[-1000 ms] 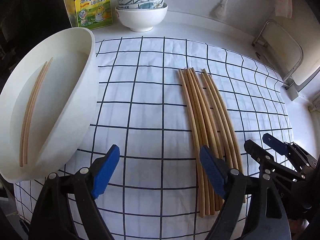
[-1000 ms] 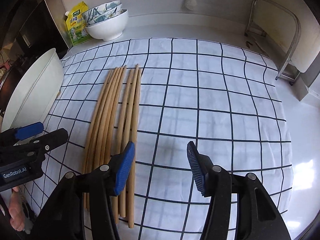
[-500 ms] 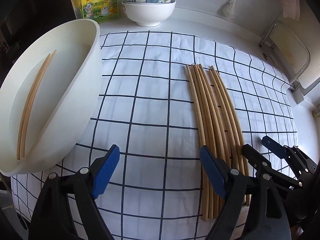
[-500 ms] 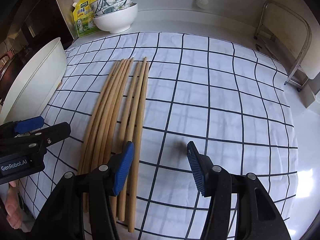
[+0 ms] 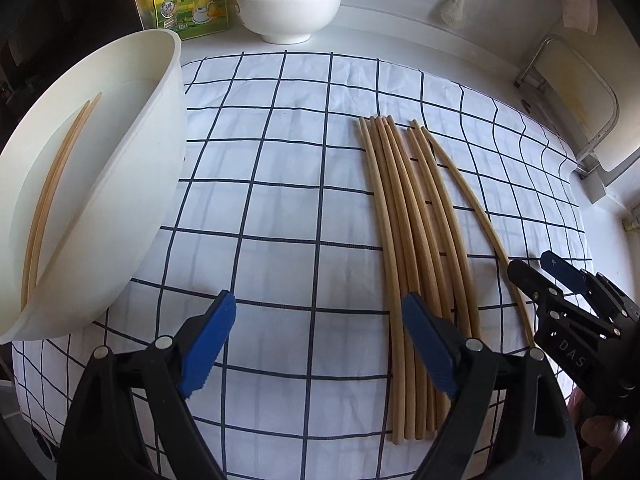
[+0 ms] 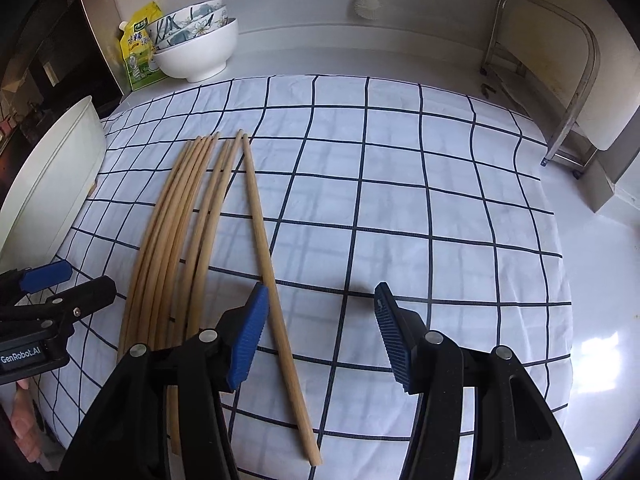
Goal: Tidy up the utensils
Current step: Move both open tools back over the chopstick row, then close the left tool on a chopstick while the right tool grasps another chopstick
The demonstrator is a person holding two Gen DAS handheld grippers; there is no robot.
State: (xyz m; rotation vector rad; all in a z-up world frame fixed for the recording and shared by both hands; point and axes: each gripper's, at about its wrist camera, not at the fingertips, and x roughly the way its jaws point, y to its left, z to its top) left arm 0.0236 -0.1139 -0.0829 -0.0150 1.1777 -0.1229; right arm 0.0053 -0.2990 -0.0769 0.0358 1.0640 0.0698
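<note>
Several wooden chopsticks (image 5: 404, 220) lie bundled lengthwise on the checked cloth (image 5: 280, 208). One chopstick (image 6: 260, 224) is splayed off to the right of the bundle (image 6: 172, 232). My right gripper (image 6: 320, 336) is open over that lone chopstick's near part, which passes just inside the left pad (image 6: 246, 336) without being pinched. My left gripper (image 5: 320, 340) hovers over bare cloth left of the bundle, its jaws opening with nothing between them. A white basin (image 5: 132, 184) at the left holds two chopsticks (image 5: 52, 196).
Stacked bowls (image 5: 288, 12) and a yellow-green seasoning pouch (image 5: 192, 0) stand at the back of the counter. A metal rack (image 6: 560, 80) stands at the back right. A person's fingers (image 6: 20, 420) show at the lower left edge.
The rightmost chopstick has swung away from the bundle, its near end now further right. My right gripper has shifted right so that this chopstick lies between its jaws. The left gripper has stayed put.
</note>
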